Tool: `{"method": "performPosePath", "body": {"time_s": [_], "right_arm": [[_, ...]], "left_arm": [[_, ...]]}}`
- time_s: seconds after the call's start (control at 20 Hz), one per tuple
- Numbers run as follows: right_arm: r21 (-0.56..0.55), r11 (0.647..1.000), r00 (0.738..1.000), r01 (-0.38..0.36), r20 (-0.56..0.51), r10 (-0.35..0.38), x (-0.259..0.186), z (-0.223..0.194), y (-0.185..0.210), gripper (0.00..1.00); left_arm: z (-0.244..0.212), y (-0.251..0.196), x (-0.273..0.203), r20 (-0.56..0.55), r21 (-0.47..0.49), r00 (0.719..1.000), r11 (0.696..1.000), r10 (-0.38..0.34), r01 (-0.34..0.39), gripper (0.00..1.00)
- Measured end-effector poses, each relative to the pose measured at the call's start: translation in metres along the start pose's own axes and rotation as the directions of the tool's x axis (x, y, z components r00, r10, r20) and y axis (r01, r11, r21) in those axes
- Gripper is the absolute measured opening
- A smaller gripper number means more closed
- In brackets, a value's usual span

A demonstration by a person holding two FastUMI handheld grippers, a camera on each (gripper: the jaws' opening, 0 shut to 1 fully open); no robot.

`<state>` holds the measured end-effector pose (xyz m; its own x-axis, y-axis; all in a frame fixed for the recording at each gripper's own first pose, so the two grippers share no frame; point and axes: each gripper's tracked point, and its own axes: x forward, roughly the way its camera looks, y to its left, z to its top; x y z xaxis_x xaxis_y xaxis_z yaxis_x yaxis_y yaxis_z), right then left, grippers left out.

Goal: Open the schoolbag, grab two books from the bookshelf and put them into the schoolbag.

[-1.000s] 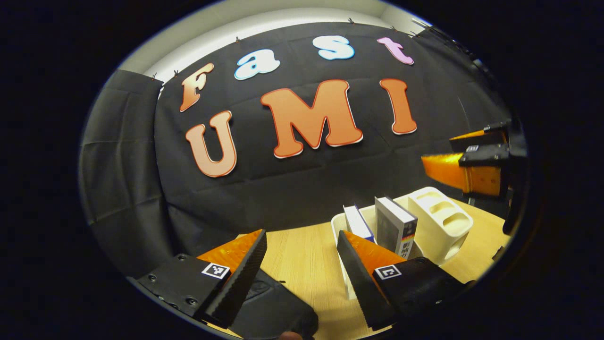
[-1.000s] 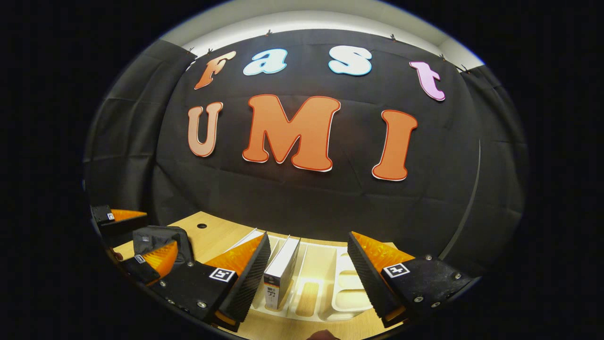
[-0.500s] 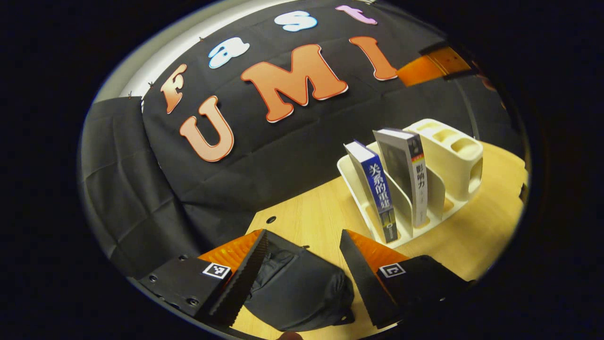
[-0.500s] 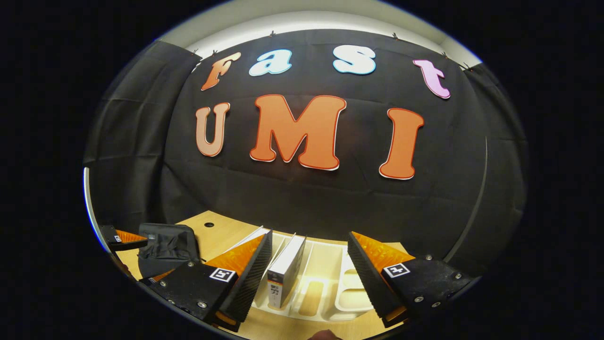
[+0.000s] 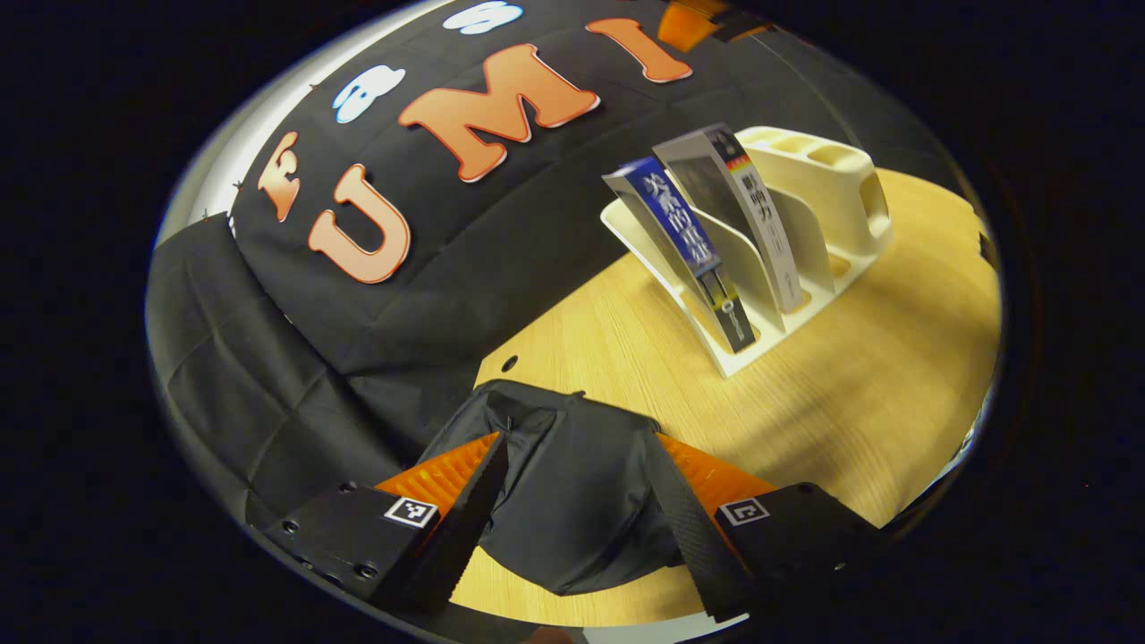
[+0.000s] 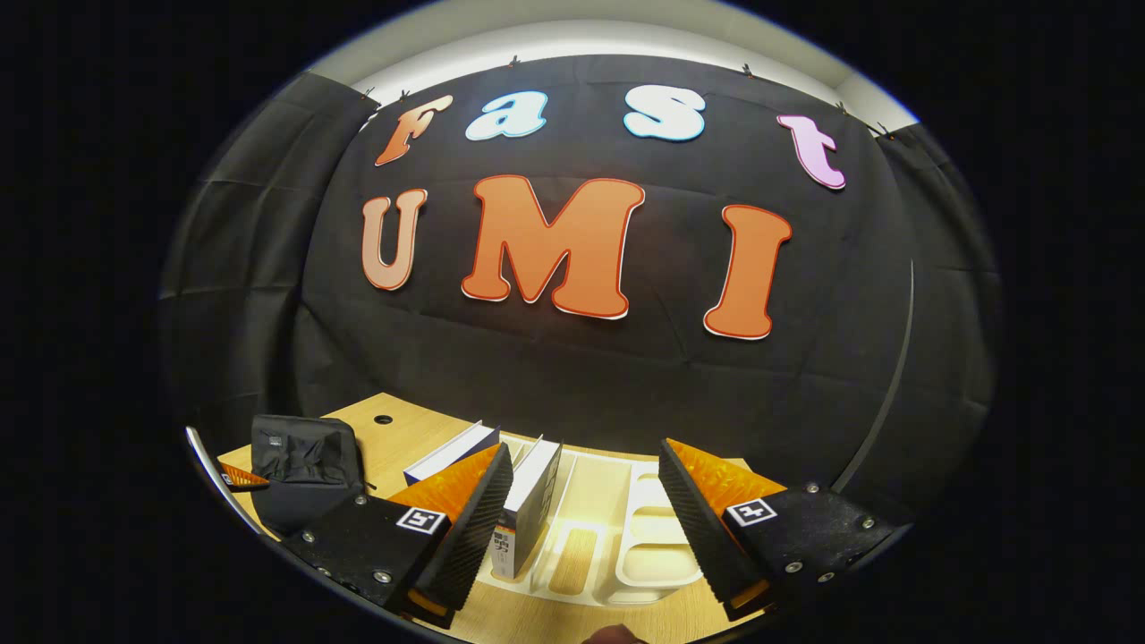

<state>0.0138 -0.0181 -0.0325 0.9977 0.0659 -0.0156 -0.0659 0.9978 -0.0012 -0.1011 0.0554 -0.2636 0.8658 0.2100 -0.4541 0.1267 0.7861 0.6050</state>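
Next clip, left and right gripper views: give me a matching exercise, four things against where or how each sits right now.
Things:
1. schoolbag
2. blue book
3. grey book
4. left gripper

States:
A. open, fingers either side of the bag
B. leaning in the rack's end slot, nearest the bag
C. black, lying on the wooden table
D. leaning in the next slot of the cream bookshelf

Pairs: 1-C, 2-B, 3-D, 4-A

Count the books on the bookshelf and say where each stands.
2. The blue-spined book leans in the bookshelf's end slot nearest the schoolbag; the grey book leans in the next slot.
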Motion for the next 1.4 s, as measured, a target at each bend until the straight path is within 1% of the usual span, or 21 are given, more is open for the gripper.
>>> {"method": "performPosePath", "body": {"time_s": [0.2, 0.4, 0.65, 0.75, 0.85, 1.05, 1.2, 1.25, 1.3, 1.35, 1.4], "right_arm": [[-0.009, 1.000, 0.999, 0.030, -0.012, -0.030, -0.007, -0.007, -0.014, 0.98], [-0.008, 0.999, 0.998, 0.051, -0.025, -0.051, -0.007, -0.012, -0.025, 0.98], [-0.020, 0.999, 0.999, 0.042, -0.028, -0.043, -0.006, -0.015, -0.026, 0.98], [-0.022, 0.999, 0.999, 0.039, -0.033, -0.040, -0.006, -0.016, -0.026, 0.98], [-0.027, 0.999, 0.999, 0.031, -0.037, -0.032, -0.006, -0.016, -0.025, 0.98], [-0.054, 0.998, 1.000, 0.012, -0.016, -0.012, -0.004, -0.004, -0.024, 0.98], [-0.059, 0.998, 1.000, -0.010, -0.010, 0.009, -0.004, 0.006, -0.018, 0.98], [-0.060, 0.998, 1.000, -0.021, -0.006, 0.021, -0.006, 0.010, -0.017, 0.98], [-0.066, 0.997, 0.999, -0.031, 0.006, 0.032, -0.008, 0.015, -0.015, 0.98], [-0.080, 0.996, 0.999, -0.032, 0.018, 0.033, -0.009, 0.019, -0.016, 0.98], [-0.094, 0.995, 0.999, -0.033, 0.028, 0.036, -0.009, 0.022, -0.016, 0.98]], "left_arm": [[-0.025, -0.014, 0.004, -0.052, 0.069, 0.999, 0.997, -0.017, 0.021, 0.98], [-0.045, -0.019, 0.010, -0.090, 0.124, 0.996, 0.992, -0.006, 0.017, 0.98], [-0.068, -0.015, 0.022, -0.131, 0.191, 0.991, 0.982, 0.038, -0.012, 0.98], [-0.076, -0.014, 0.025, -0.147, 0.240, 0.988, 0.971, 0.053, -0.016, 0.98], [-0.078, -0.010, 0.027, -0.138, 0.280, 0.987, 0.959, 0.087, -0.046, 0.97], [-0.084, 0.001, 0.040, -0.148, 0.292, 0.979, 0.952, 0.137, -0.089, 0.96], [-0.085, 0.008, 0.062, -0.166, 0.300, 0.977, 0.951, 0.133, -0.078, 0.95], [-0.088, 0.013, 0.063, -0.177, 0.295, 0.975, 0.952, 0.134, -0.078, 0.90], [-0.087, 0.015, 0.066, -0.178, 0.284, 0.976, 0.956, 0.128, -0.073, 0.88], [-0.086, 0.016, 0.069, -0.182, 0.286, 0.975, 0.955, 0.128, -0.073, 0.82], [-0.084, 0.016, 0.072, -0.184, 0.293, 0.975, 0.954, 0.125, -0.066, 0.78]]}}
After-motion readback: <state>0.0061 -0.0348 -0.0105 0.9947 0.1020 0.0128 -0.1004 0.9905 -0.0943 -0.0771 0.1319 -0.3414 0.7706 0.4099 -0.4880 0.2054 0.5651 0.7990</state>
